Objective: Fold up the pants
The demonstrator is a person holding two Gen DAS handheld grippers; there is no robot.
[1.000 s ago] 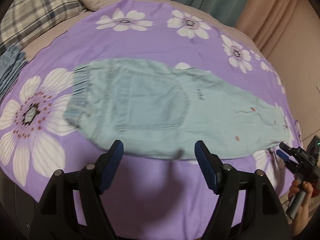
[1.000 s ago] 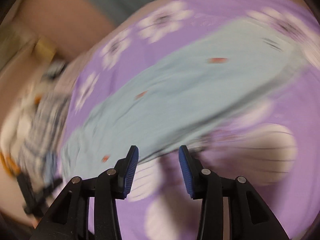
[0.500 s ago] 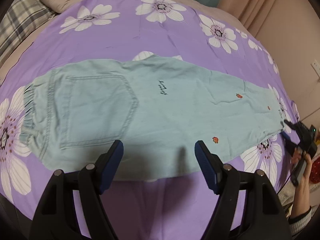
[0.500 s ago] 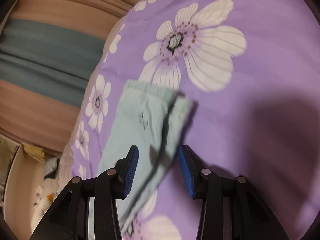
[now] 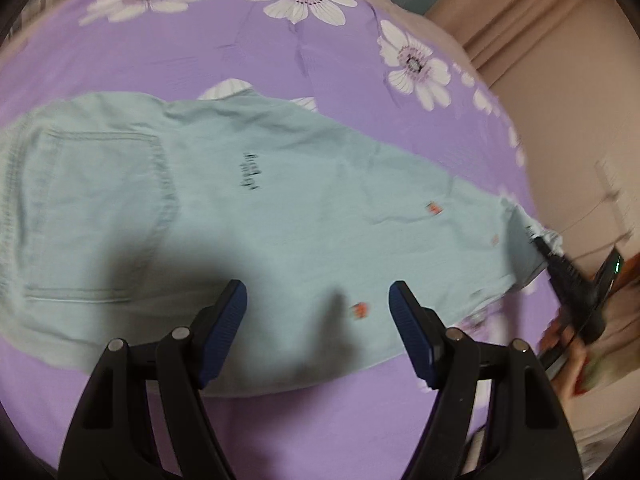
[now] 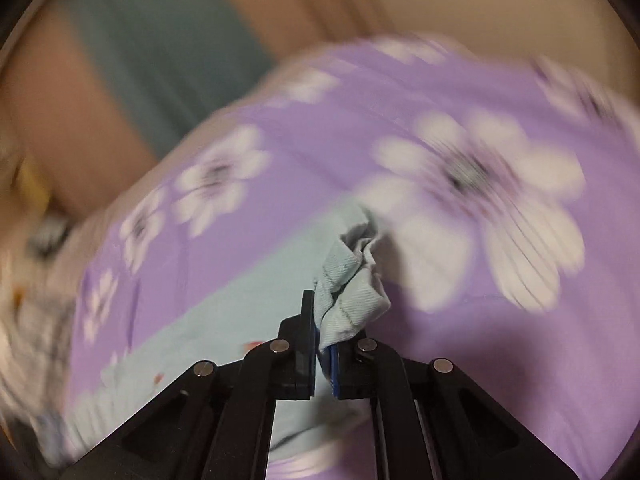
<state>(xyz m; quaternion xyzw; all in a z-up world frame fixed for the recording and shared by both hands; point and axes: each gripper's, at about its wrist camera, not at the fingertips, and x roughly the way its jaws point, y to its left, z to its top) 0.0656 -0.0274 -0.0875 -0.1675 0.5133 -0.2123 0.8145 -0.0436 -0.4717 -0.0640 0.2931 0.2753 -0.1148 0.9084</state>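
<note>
Pants [image 5: 304,216]: pale, matt woven cloth with stitched seams, finely ribbed at the cuff [image 6: 352,300]. Bedsheet [image 5: 280,60]: smooth matt printed cloth. Gripper pads [image 5: 224,320]: ridged blue; arms, matt black plastic.

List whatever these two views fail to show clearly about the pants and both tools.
- Left wrist view: the pants waistband is cut off by the left edge.
- Left wrist view: the black lettering is too blurred to read.
- Left wrist view: the right tool is smeared by motion at the hem.
- Right wrist view: motion blur hides all but the bunched hem; the left tool is absent.
</note>
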